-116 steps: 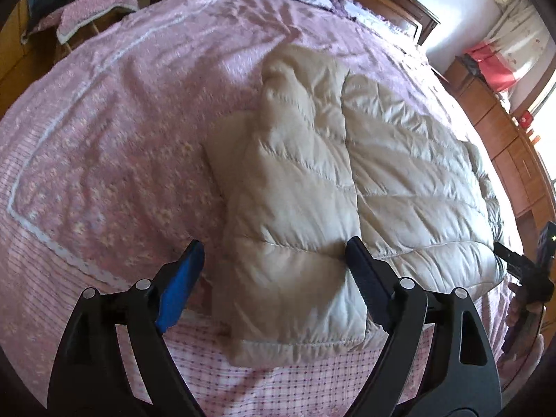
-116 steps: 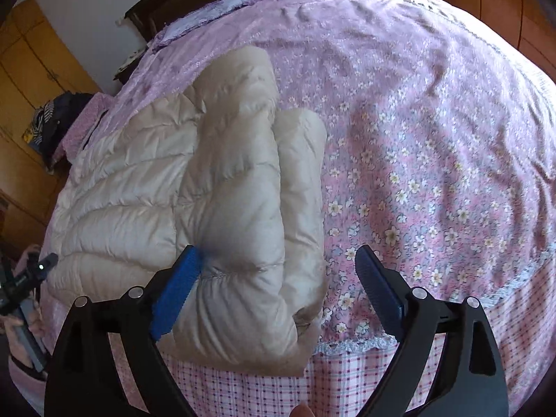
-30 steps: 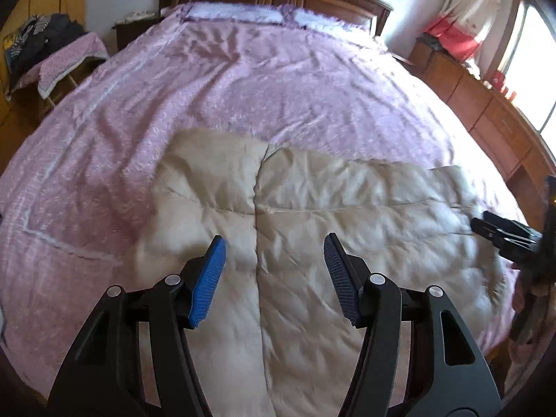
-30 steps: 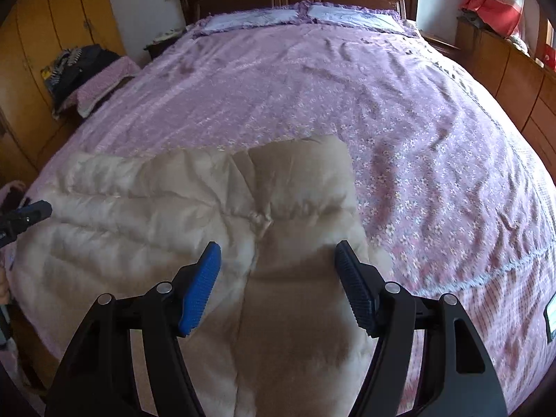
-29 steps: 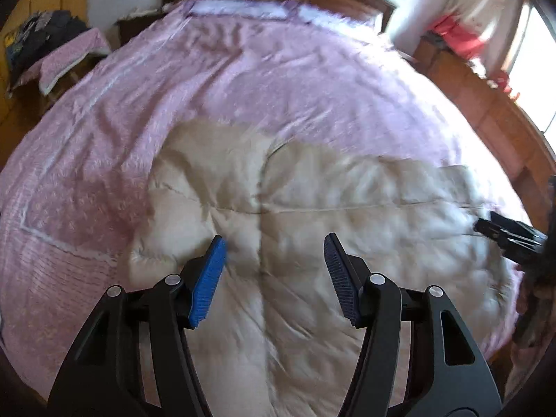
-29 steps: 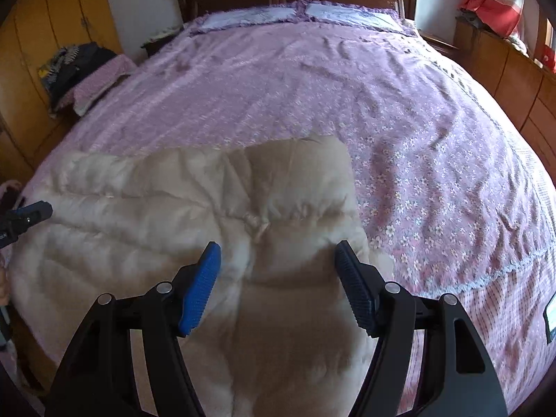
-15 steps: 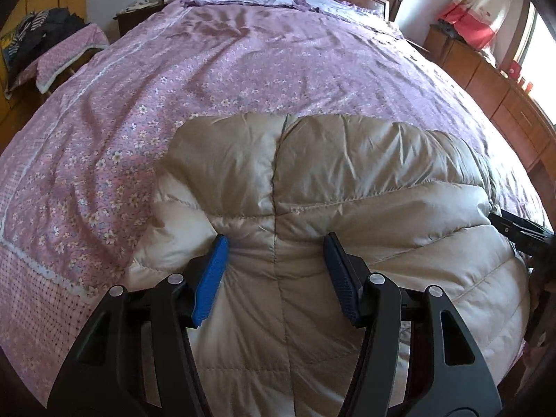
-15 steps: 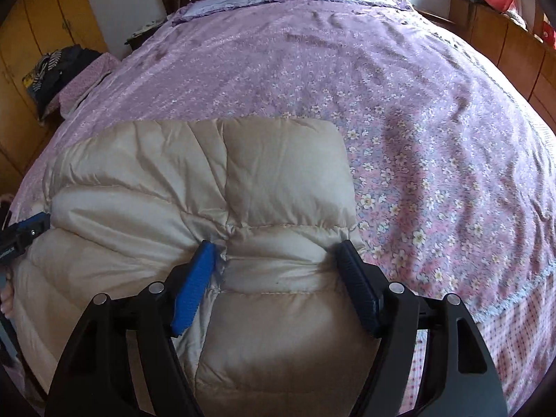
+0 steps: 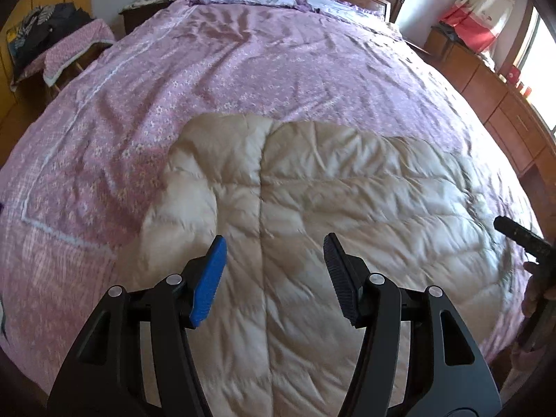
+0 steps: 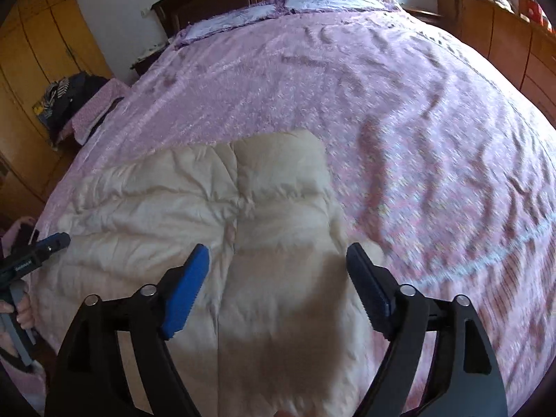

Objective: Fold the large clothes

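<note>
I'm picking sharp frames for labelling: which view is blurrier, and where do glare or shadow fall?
Right wrist: bedspread smeared by motion, dark shadow on jacket. Left wrist: sharper, slight blur on the jacket's near part, window glare at right edge. Both bend like fisheye.

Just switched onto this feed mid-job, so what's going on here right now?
A person holds a gripper in each hand over a beige puffer jacket lying folded near the foot of a bed with a pink floral bedspread. The left gripper is open above the jacket, gripping nothing. The right gripper has its jaws opening, also above the jacket and not pinching it.
</note>
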`<state>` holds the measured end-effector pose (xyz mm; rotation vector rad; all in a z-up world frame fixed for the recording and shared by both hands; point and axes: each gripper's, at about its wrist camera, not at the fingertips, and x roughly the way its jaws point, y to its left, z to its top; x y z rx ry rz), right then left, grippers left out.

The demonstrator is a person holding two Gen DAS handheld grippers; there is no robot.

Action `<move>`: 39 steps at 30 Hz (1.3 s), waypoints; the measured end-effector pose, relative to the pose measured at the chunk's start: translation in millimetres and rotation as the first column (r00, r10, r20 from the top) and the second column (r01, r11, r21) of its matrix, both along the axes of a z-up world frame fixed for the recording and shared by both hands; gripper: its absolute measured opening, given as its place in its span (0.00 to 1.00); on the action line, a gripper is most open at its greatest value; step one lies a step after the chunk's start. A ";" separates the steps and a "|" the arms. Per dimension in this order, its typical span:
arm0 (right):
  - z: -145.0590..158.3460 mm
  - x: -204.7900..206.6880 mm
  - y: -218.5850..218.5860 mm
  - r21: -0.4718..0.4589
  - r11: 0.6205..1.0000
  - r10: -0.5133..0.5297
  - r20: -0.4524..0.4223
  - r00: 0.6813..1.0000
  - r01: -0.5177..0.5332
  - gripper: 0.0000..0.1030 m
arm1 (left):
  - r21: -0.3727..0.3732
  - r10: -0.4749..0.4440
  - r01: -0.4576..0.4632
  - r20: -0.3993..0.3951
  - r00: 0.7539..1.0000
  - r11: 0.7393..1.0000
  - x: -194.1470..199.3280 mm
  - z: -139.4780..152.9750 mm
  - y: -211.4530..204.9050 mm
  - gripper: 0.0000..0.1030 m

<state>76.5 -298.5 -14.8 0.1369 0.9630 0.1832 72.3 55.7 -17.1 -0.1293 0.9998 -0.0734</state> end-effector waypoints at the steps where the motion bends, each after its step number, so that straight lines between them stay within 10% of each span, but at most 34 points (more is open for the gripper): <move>1: 0.5 -5.9 -4.2 0.004 1.000 -0.007 -0.015 1.000 0.007 0.78 | 0.003 -0.003 0.003 -0.009 1.000 1.000 -4.0 1.7 -2.4 0.56; 17: -12.0 -59.7 -38.7 0.061 0.997 -0.038 -0.109 0.993 0.045 0.85 | -0.030 -0.108 0.107 -0.019 0.994 0.994 -55.8 26.8 -50.5 0.56; 39: -65.6 -41.9 -47.0 0.278 0.958 0.010 -0.269 0.963 0.068 0.85 | 0.016 -0.227 0.232 -0.147 0.963 0.973 -49.5 -19.7 -100.4 0.57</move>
